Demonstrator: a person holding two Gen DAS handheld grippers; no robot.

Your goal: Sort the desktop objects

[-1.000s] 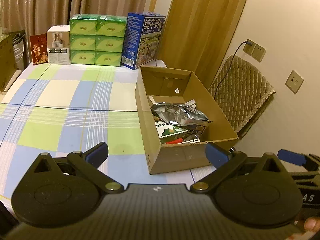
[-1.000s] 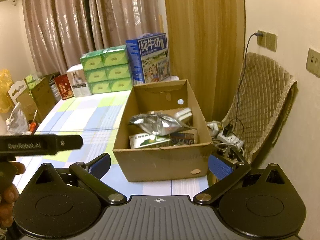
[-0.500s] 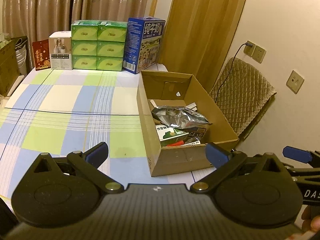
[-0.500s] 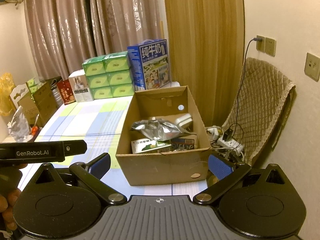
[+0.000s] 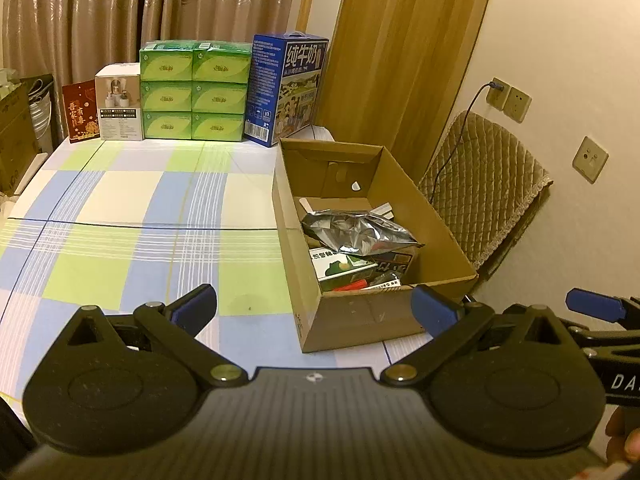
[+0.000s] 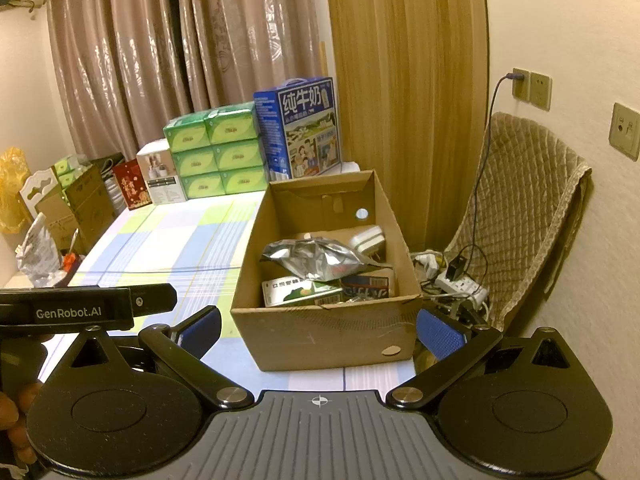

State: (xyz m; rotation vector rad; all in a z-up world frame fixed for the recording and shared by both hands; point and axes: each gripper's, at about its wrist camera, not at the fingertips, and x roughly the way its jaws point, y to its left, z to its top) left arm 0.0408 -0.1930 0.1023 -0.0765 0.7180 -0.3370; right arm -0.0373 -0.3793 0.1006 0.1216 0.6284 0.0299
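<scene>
A: Grippers?
B: Left gripper [image 5: 314,310] and right gripper [image 6: 318,330] both spread wide, holding nothing, hovering near the cardboard box [image 5: 352,322].
A: Objects?
B: Silver foil bag [image 5: 356,232] inside the box, atop green packet [image 5: 344,270].

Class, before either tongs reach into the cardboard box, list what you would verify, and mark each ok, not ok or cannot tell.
1. Left tongs open, empty: ok.
2. Right tongs open, empty: ok.
3. Cardboard box open on top: ok.
4. Silver foil bag lies uppermost, reachable: ok.
5. Green-and-white carton free to lift: not ok, partly under the bag.
6. What lies beneath them: cannot tell.
</scene>
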